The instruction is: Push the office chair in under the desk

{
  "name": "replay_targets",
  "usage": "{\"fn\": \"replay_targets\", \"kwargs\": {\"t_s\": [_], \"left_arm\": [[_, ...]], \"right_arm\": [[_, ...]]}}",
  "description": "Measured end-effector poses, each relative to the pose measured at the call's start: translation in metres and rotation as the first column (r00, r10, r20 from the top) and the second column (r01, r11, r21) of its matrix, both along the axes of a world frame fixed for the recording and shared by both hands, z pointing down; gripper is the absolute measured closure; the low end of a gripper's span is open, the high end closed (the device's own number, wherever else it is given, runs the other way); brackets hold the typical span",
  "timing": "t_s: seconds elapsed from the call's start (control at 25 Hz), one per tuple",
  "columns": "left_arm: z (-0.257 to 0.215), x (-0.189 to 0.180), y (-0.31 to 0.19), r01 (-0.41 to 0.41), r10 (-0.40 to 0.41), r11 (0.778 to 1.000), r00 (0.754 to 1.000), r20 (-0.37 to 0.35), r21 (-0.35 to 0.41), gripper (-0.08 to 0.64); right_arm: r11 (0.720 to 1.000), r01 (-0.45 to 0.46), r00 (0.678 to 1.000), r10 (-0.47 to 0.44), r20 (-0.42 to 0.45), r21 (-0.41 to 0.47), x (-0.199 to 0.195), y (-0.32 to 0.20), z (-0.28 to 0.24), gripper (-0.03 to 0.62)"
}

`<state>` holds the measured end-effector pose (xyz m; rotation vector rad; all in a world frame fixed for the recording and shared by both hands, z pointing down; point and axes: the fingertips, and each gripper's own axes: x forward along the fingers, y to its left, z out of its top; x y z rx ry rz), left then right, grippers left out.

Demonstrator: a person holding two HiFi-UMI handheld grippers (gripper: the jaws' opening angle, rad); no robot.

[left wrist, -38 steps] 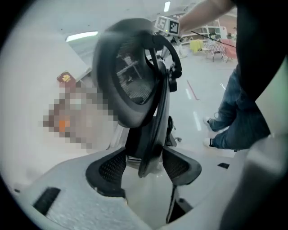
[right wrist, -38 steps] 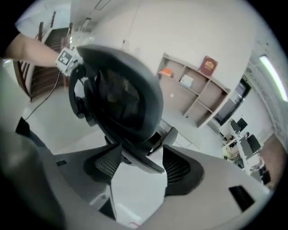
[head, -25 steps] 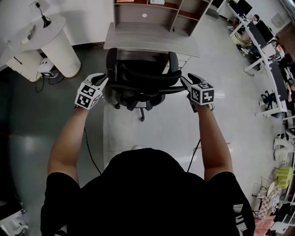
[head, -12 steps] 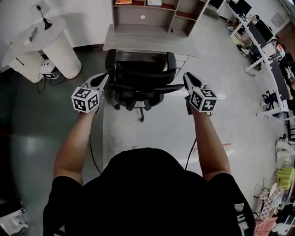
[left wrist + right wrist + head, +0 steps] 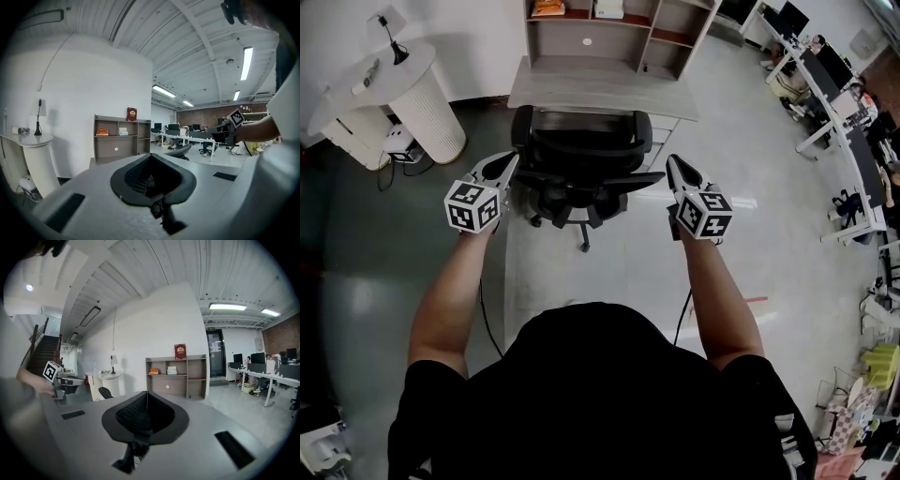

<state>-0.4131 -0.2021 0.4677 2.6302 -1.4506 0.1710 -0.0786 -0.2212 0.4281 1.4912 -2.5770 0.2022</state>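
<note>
The black office chair (image 5: 581, 161) stands right at the front edge of the grey desk (image 5: 600, 86), with its backrest towards me. My left gripper (image 5: 509, 161) hangs just left of the backrest, shut and with nothing in it. On the other side my right gripper (image 5: 672, 163) is also shut and holds nothing. Neither touches the chair. In the left gripper view the shut left gripper (image 5: 151, 157) points at the shelf unit (image 5: 123, 138), and the right gripper (image 5: 229, 129) shows at the right. The right gripper view shows the shut right gripper (image 5: 146, 394) and, at the left, the left gripper (image 5: 58, 376).
A wooden shelf unit (image 5: 614, 23) sits on the back of the desk. A round white stand (image 5: 403, 89) with a lamp is to the left, with cables on the floor beside it. Rows of office desks (image 5: 839, 84) and chairs fill the right side.
Both grippers have come off the chair's backrest edges, and their jaws have closed. The chair sits a little closer to the desk.
</note>
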Motion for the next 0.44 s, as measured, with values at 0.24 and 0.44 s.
{"fn": "replay_targets", "kwargs": {"t_s": [0.24,0.44], "left_arm": [[0.001,0.006,0.010,0.000,0.000,1.000,1.000,0.006,-0.008,0.541],[0.006,0.004,0.020,0.007,-0.006,1.000,1.000,0.006,-0.022,0.541]], "right_arm": [[1.000,-0.028,0.999,0.028,0.017,0.012,0.010,0.006,-0.002,0.583],[0.999,-0.034,0.999,0.033,0.019,0.018,0.013,0.013,-0.005,0.583]]}}
